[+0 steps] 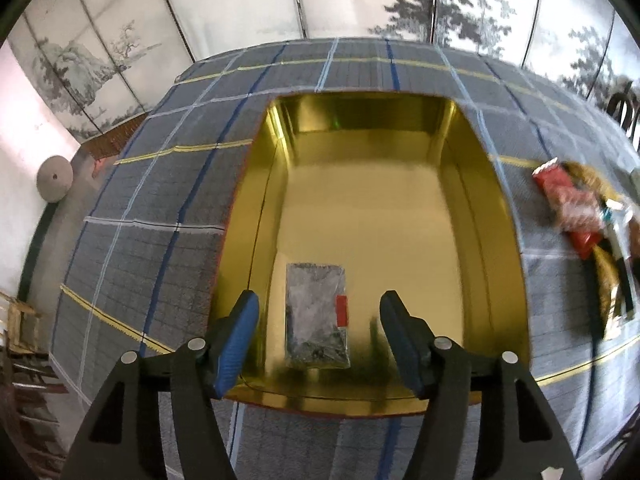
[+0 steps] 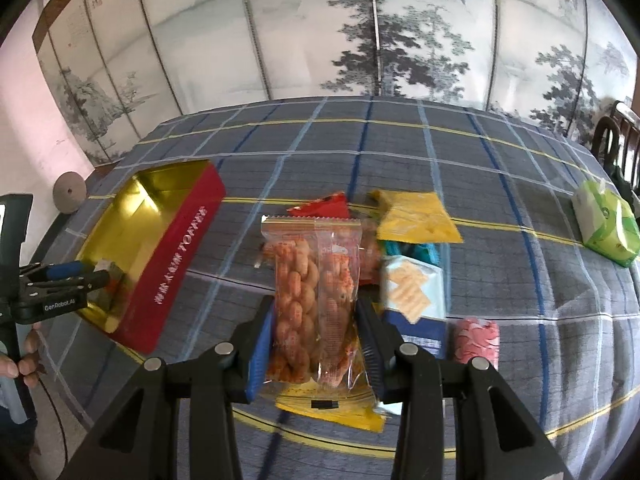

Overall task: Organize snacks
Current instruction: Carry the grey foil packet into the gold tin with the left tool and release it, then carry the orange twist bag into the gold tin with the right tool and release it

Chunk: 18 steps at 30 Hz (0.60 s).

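Gold-lined inside, the red rectangular tin box (image 1: 472, 184) is holding a small grey snack packet with a red tab (image 1: 316, 316), lying flat on its floor below the left gripper (image 1: 318, 324), whose jaws are standing apart, not touching it. The right gripper (image 2: 316, 332) is clamping a clear packet of orange-red coated nuts (image 2: 312, 296) between its blue pads, above the plaid tablecloth (image 2: 500, 184) and beside the tin.

A home room; painted folding screen (image 2: 360, 40) behind cloth-covered table (image 2: 500, 184).
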{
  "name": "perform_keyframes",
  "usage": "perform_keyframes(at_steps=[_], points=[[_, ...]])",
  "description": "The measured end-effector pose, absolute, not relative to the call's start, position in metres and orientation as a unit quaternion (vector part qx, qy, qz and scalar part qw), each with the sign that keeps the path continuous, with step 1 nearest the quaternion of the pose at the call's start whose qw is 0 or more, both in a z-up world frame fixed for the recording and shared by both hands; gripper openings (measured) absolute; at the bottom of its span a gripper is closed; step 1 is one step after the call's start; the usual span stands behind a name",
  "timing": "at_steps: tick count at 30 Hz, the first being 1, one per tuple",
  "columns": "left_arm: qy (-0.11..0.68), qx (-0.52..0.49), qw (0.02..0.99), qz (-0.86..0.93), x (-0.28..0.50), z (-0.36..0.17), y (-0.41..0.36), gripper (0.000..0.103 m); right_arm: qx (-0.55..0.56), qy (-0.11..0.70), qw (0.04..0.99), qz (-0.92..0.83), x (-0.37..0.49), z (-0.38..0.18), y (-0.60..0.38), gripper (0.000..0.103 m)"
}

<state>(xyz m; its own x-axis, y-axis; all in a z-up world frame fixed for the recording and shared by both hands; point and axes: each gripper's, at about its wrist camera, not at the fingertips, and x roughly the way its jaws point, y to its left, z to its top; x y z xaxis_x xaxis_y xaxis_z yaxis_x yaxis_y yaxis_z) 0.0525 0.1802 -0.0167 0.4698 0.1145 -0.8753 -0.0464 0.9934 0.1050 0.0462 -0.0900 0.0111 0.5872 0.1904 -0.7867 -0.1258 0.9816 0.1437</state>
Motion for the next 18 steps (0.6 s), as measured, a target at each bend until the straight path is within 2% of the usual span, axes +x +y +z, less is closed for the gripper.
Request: perform_keyframes(at_steps=[9, 18], points=[[0.472, -0.009, 0.879, 0.073, 0.032, 0.018, 0.206, 0.072, 0.015, 0.441, 0.887, 0.134, 0.049, 0.019, -0.043, 0.04], [0.478, -0.058, 0.869, 0.116, 0.008, 0.015, 0.246, 0.073, 0.013, 0.44, 0.879, 0.184, 0.057, 0.027, 0.018, 0.04]])
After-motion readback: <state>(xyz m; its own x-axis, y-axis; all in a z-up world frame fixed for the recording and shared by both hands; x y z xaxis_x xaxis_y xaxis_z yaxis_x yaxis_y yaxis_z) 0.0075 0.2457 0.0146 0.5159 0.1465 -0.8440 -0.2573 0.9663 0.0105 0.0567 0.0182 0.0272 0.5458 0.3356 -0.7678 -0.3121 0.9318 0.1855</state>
